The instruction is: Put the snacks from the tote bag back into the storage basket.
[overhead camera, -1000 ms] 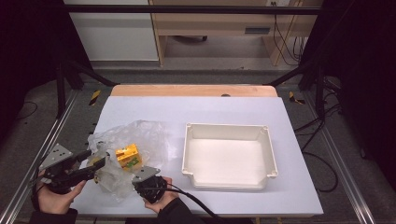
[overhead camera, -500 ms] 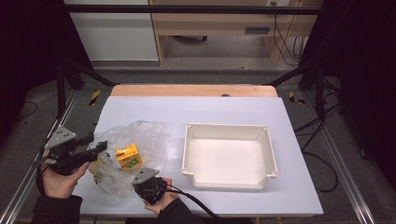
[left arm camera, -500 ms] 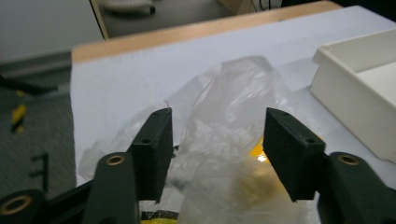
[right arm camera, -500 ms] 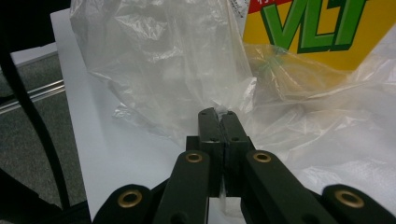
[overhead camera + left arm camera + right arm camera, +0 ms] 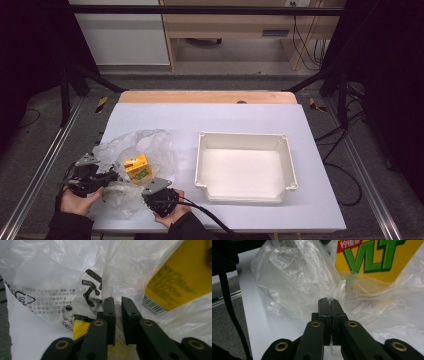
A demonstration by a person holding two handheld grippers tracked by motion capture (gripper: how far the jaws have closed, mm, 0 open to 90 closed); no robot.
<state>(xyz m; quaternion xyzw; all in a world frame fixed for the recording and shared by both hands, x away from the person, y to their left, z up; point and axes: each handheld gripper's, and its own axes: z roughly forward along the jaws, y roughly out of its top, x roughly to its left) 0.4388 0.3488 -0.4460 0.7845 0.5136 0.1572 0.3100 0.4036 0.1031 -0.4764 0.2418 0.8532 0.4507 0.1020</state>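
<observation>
- High view: your table (image 5: 210, 117) carries the white tray (image 5: 287, 167) on the right half, well apart from everything you are handling.
- The clear plastic bag (image 5: 145, 145) lies crumpled at the near left of the table, and both your hands are working at its near edge.
- Inside that bag sits the yellow carton (image 5: 136, 167), between your two grippers and a little beyond them; the right gripper view shows its green lettering (image 5: 374, 257) through the film.
- Your left gripper (image 5: 102, 179) is low at the bag's left side, and its jaws have just been closing; in the left gripper view (image 5: 117, 312) a narrow slit remains between them, with film right at the tips, though I cannot tell if they are pinching it yet.
- Your right gripper (image 5: 159, 190), in the right gripper view (image 5: 329, 305), has its jaws pressed together, clamped on a fold of the bag.
</observation>
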